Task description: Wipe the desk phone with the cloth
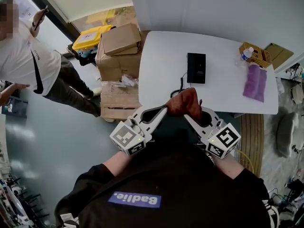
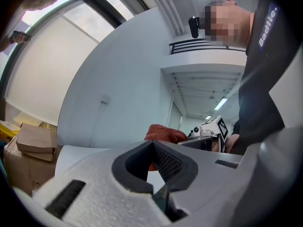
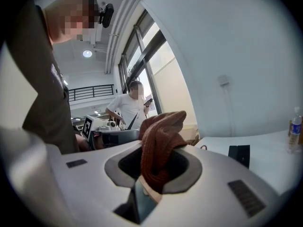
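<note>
The black desk phone lies flat on the white table, with its coiled cord running toward me. I hold both grippers close to my body, short of the table's near edge. A rust-brown cloth is bunched between their tips. My right gripper is shut on the cloth, which runs through its jaws and folds over the top. My left gripper meets the cloth's left side with its jaws closed, and the cloth shows just past the tips. The phone is small at the right gripper view's lower right.
A purple bag, a bottle and a wooden box sit at the table's right end. Stacked cardboard boxes stand against its left side, a yellow bin behind them. A person in a white shirt stands far left.
</note>
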Available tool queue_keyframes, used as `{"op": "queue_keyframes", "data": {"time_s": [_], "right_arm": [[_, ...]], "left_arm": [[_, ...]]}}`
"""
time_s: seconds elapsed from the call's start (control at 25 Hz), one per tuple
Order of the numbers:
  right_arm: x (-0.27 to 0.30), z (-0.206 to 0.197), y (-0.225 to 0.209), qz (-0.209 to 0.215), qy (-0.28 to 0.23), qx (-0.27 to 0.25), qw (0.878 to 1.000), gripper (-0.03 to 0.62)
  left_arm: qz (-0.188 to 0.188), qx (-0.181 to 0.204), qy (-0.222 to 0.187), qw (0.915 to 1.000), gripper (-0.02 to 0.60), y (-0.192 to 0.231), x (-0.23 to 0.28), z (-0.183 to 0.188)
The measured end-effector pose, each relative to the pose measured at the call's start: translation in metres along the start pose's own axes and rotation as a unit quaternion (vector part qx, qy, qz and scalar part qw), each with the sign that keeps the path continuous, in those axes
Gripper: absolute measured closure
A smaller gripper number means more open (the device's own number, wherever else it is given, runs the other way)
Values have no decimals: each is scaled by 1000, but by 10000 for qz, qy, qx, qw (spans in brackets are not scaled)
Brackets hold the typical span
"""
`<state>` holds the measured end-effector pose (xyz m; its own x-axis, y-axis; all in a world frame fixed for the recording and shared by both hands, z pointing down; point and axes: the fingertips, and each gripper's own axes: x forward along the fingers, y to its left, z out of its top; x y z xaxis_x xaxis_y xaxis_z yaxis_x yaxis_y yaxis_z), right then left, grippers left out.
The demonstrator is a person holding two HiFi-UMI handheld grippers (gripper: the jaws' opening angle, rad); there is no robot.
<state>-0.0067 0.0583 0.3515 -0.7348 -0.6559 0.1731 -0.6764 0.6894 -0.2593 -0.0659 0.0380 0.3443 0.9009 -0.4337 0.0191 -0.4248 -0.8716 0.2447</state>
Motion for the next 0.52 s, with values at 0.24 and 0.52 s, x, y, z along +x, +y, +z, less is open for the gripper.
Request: {"op": "queue_keyframes", "data": {"time_s": [0.24,0.52], "right_arm": [[3,4,3,102,-23,-37,9999,500],[1,6,8,113,-42,-70,9999,500]], "left_arm": [[48,18,-14,10000,575,0,-2,-1],[33,62,-16,10000,575,-4,-7,-1]]}}
